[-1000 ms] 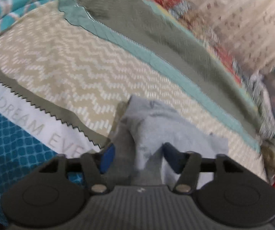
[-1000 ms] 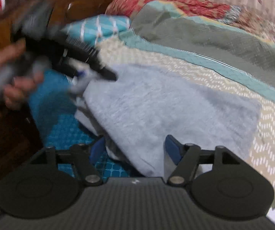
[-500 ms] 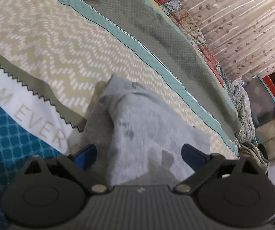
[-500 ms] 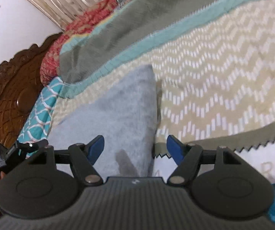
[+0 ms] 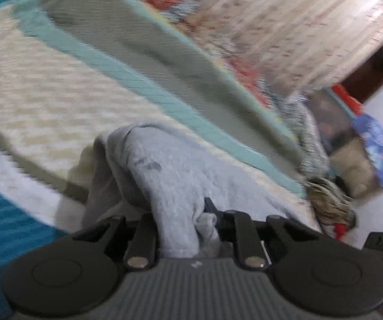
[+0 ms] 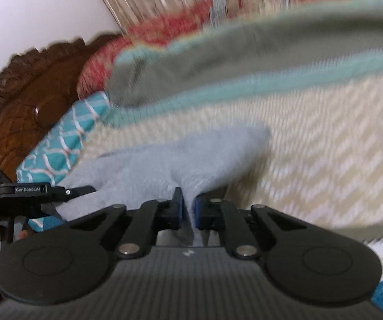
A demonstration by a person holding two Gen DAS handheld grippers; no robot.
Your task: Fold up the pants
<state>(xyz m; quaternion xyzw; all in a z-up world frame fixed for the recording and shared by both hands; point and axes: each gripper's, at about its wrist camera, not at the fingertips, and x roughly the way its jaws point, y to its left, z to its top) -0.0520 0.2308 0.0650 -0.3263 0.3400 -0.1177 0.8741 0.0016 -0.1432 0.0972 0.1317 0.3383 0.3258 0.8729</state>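
Observation:
The grey pants lie bunched on the patterned bedspread. My left gripper is shut on a thick fold of the grey fabric, which fills the space between its fingers. In the right wrist view the pants stretch away toward the headboard, and my right gripper is shut on their near edge, with the cloth pinched between the blue pads. The left gripper shows at the left of that view, at the other end of the pants. Both views are blurred.
A carved wooden headboard and a teal patterned pillow are at the left. Striped curtains hang behind the bed. Bags and clutter sit on the floor past the bed's edge.
Both grippers were open around the pants half a second ago and have closed on the fabric. The cloth is now pulled up into the jaws and both views are moving.

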